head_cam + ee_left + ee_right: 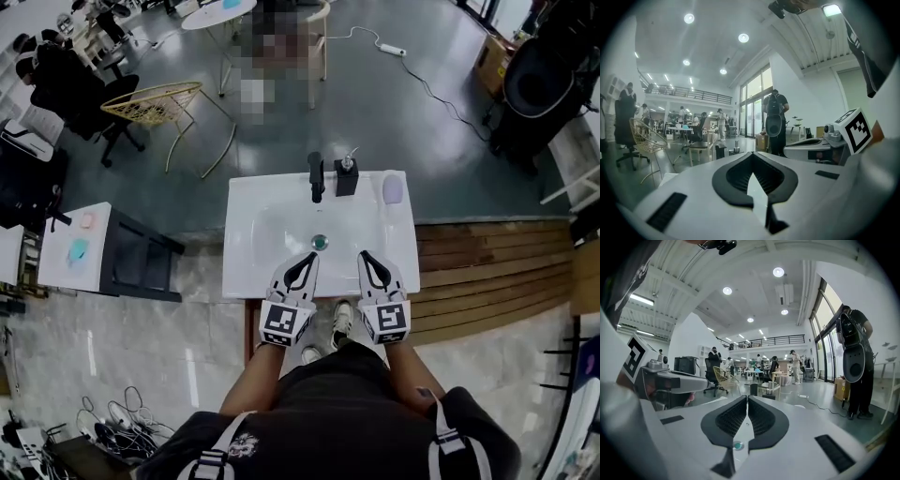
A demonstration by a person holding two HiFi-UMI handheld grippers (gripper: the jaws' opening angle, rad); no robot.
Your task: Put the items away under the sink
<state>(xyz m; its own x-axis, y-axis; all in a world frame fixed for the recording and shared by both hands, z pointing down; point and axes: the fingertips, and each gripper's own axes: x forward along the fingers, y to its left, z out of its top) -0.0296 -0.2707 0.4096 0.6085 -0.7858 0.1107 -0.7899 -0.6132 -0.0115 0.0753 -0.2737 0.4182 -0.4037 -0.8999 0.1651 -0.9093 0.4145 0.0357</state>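
Side by side over the near rim of the sink (246, 234): left gripper (307, 258) and right gripper (368, 256), jaws pressed together on nothing, tips pointing far. On the far rim, right of the faucet (316, 176): upright soap dispenser (347, 176) and lilac oval bar (393, 189). Straight ahead of the right gripper, so likely nearer to it.

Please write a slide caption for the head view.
Left gripper and right gripper, shut and empty, over a white sink with black faucet and soap dispenser.
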